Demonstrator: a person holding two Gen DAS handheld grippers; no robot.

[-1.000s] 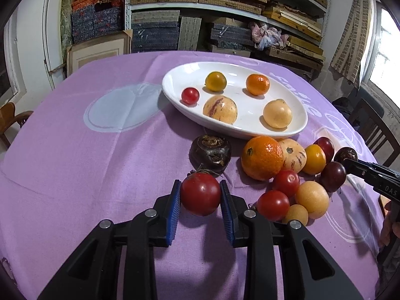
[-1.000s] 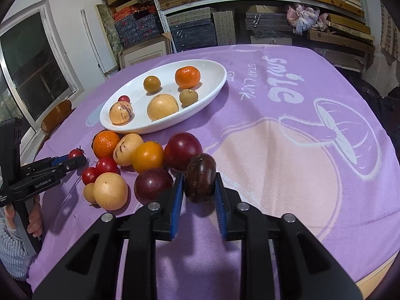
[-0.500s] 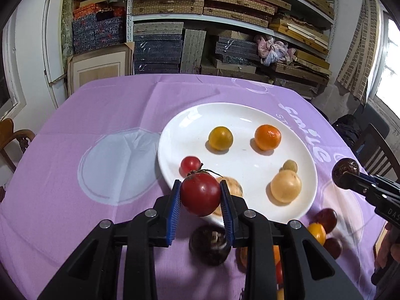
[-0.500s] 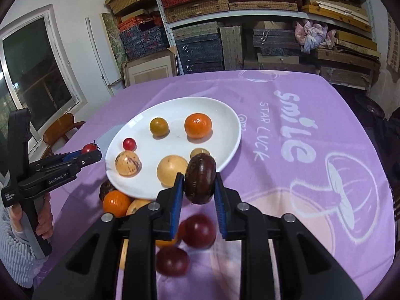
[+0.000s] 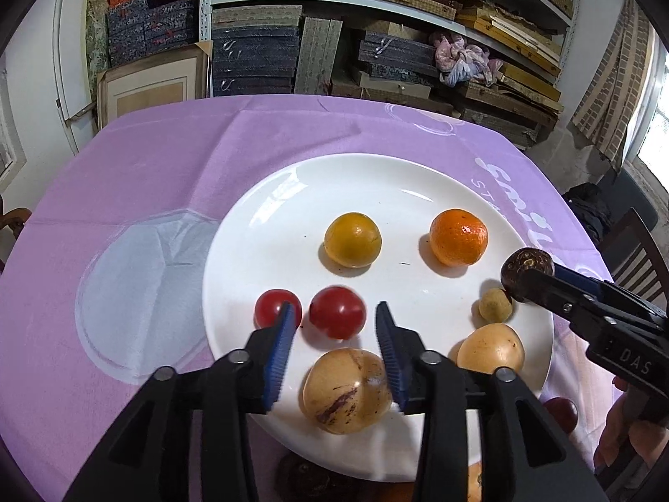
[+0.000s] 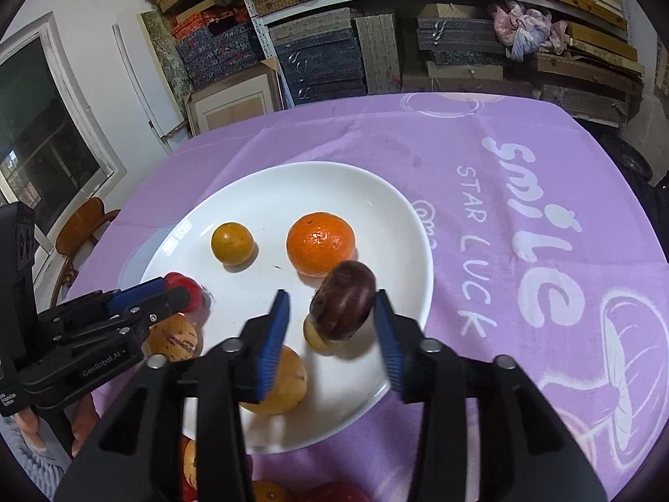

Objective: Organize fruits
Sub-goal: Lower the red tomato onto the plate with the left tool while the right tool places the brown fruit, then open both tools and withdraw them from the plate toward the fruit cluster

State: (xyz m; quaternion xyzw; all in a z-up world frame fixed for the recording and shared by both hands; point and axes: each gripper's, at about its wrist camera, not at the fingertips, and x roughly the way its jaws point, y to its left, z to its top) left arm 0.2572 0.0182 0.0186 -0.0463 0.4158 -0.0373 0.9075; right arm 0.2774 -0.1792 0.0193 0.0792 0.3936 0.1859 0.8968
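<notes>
A white oval plate [image 5: 418, 192] on the purple tablecloth holds several fruits. My left gripper [image 5: 334, 326] is open above the plate; the red tomato [image 5: 337, 312] sits between its blue pads, free of them, beside a smaller red tomato [image 5: 274, 308]. My right gripper [image 6: 330, 318] is open over the plate's right part; the dark brown passion fruit [image 6: 343, 300] lies between its pads, touching neither, over a small tan fruit [image 6: 317, 339]. An orange mandarin [image 6: 320, 243] and a yellow-orange fruit [image 6: 232, 243] lie farther back.
A speckled tan melon [image 5: 347, 391] and a tan round fruit [image 5: 490, 348] lie at the plate's near side. More fruits [image 6: 330, 493] lie on the cloth below the plate. Shelves [image 5: 334, 21] stand behind the table; chairs [image 5: 639, 242] at both sides.
Both grippers moved up from the fruit pile to over the plate, then opened. The red tomato and the dark passion fruit are out of their grips and at the plate.
</notes>
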